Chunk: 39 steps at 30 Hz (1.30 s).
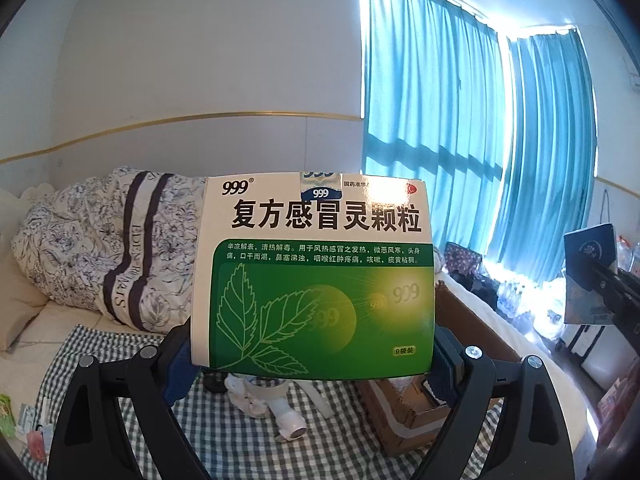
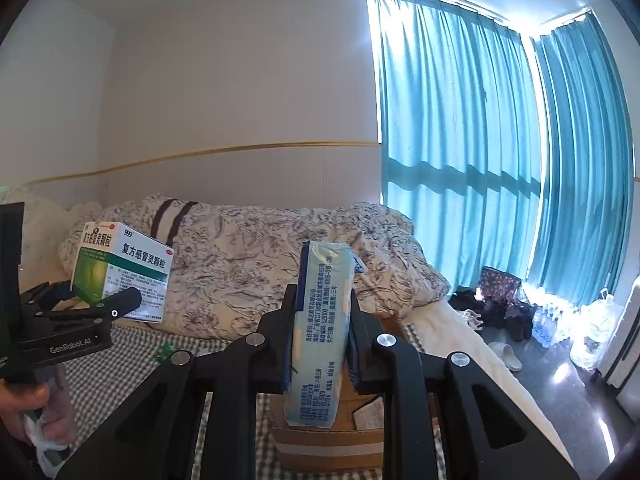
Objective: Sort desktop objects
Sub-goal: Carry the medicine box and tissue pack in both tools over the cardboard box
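Daylight enters through the teal curtains [image 1: 472,128], right side of both views; strong backlight. Window edges and the floor below are blown out white. Horizontal shadow bands cross the curtains. Wall at left is evenly lit, grey-white. Medicine box [image 1: 312,276] front is sharp, text legible. Fisheye bends the gold wall stripe [image 2: 240,150]; dark vignette fills all corners.

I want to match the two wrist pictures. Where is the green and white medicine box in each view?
Left wrist view: the medicine box fills the centre, upright, front face to the camera, held in the left gripper.
Right wrist view: the same box is at the left edge, tilted, above the checked cloth.
Shared landmark: the teal curtains on the right.
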Tool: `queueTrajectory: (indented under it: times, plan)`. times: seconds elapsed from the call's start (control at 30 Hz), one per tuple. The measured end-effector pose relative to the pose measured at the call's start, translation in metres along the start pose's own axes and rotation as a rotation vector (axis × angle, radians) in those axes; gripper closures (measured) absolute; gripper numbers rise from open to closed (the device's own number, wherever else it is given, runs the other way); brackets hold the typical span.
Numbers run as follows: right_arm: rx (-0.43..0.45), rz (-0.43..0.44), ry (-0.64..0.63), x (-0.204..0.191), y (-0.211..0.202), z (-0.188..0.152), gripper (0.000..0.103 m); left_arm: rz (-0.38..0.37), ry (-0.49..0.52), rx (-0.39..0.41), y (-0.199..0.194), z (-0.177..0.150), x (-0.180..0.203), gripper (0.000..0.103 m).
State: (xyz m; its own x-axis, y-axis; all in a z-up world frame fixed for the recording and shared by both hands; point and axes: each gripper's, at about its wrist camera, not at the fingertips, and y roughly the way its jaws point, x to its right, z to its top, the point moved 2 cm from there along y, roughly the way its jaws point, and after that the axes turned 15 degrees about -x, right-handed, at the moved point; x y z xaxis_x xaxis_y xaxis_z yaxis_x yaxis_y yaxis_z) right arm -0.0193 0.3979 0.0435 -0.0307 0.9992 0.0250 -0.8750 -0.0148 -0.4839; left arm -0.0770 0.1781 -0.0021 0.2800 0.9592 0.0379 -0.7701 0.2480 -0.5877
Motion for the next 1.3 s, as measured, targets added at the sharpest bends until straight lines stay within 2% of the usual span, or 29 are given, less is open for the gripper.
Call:
queueTrajectory:
  times: [0.57,0.77,1.1,1.3]
  plan:
    - [-0.222,-0.007,0.001,0.062,0.1,-0.008,0.083,-0.068,0.077,-0.097,0.078,0.002,0.056,0.01]
    - [-0.419,0.041,-0.033,0.068,0.148,-0.024,0.083,-0.104,0.107,-0.13,0.103,-0.001,0.072,0.01]
    - [-0.58,0.071,-0.019,0.084,0.192,-0.05,0.083,-0.13,0.151,-0.196,0.144,-0.008,0.096,0.01]
    - [-0.64,0.087,-0.005,0.089,0.204,-0.068,0.083,-0.151,0.195,-0.25,0.169,-0.016,0.114,0.01]
